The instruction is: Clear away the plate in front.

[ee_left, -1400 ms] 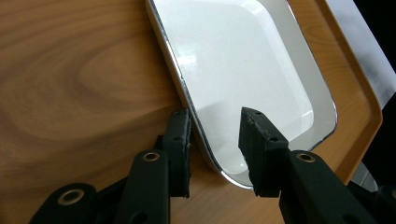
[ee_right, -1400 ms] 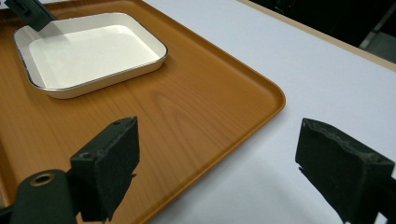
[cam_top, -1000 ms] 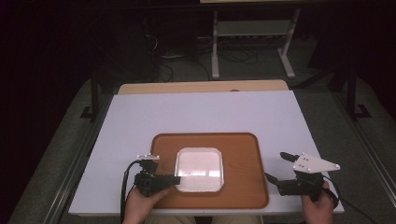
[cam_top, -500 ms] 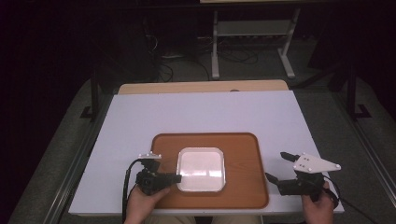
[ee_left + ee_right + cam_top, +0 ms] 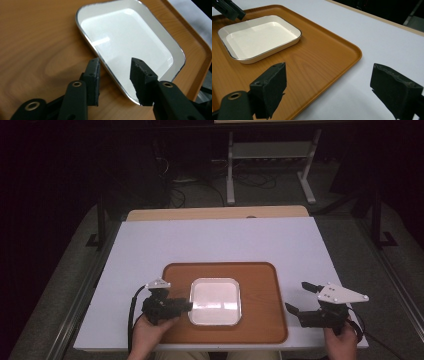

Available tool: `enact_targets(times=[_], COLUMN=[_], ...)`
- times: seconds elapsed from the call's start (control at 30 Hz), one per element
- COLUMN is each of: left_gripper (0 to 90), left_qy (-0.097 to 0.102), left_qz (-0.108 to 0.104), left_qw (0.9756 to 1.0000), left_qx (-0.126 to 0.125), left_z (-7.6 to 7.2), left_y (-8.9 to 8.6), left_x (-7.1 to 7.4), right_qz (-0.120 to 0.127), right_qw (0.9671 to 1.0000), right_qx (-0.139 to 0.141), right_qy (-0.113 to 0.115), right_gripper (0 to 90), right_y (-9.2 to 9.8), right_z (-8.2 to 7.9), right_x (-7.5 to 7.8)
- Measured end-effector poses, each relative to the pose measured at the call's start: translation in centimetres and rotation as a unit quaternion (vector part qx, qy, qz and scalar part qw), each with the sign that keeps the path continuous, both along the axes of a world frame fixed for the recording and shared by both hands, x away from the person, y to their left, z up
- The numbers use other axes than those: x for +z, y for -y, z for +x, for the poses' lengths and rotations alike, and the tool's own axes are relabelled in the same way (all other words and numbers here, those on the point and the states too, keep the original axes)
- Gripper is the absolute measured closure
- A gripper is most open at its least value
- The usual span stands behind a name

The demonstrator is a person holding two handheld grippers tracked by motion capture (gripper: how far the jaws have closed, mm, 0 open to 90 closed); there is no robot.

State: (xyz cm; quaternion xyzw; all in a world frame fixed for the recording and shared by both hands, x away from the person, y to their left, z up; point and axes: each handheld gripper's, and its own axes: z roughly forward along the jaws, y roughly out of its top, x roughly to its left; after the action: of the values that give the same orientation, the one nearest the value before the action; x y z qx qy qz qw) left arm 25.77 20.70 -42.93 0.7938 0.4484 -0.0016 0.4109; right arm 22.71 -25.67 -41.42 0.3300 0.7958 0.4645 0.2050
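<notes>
A white rectangular dish with a thin metallic rim lies on a brown wooden tray near the table's front edge. My left gripper is at the dish's left edge. In the left gripper view the dish rests on the tray, and the left gripper is open, its jaws straddling the rim with a gap on each side. My right gripper is wide open over the white table just right of the tray. In the right gripper view, the right gripper holds nothing; the dish and tray lie ahead.
The white table top stretches bare beyond the tray, with a wooden strip along its far edge. Behind it stands a metal rack with cables on a dark floor. The left gripper shows at the top left of the right gripper view.
My left gripper has edged slightly farther from the person along the dish's left edge. The right gripper, dish and tray have stayed in place.
</notes>
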Motion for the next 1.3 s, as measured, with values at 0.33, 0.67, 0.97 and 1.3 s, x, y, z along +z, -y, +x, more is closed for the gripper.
enact_targets(times=[0.33,0.67,0.97,1.3], left_gripper=[53.9,45.9,38.3,33.3], left_qy=[0.047,0.096,0.131,0.153], left_qz=[-0.010,-0.006,-0.001,-0.015], left_qw=[0.9987,0.9952,0.9908,0.9880], left_qx=[-0.014,-0.021,-0.032,-0.020], left_z=[0.0,-0.2,0.0,0.3], left_y=[-0.7,-2.3,-3.2,-4.8], left_x=[0.3,0.8,0.6,0.8], right_qz=[0.003,0.008,0.006,0.007], right_qw=[1.0000,0.9999,0.9998,0.9997], right_qx=[0.001,0.005,0.016,0.016], right_qy=[-0.006,-0.007,-0.014,-0.017], right_gripper=[12.6,12.6,12.6,12.6], right_y=[0.0,0.0,-0.1,0.3], right_z=[0.2,0.2,0.3,0.3], right_x=[-0.1,-0.1,-0.1,-0.2])
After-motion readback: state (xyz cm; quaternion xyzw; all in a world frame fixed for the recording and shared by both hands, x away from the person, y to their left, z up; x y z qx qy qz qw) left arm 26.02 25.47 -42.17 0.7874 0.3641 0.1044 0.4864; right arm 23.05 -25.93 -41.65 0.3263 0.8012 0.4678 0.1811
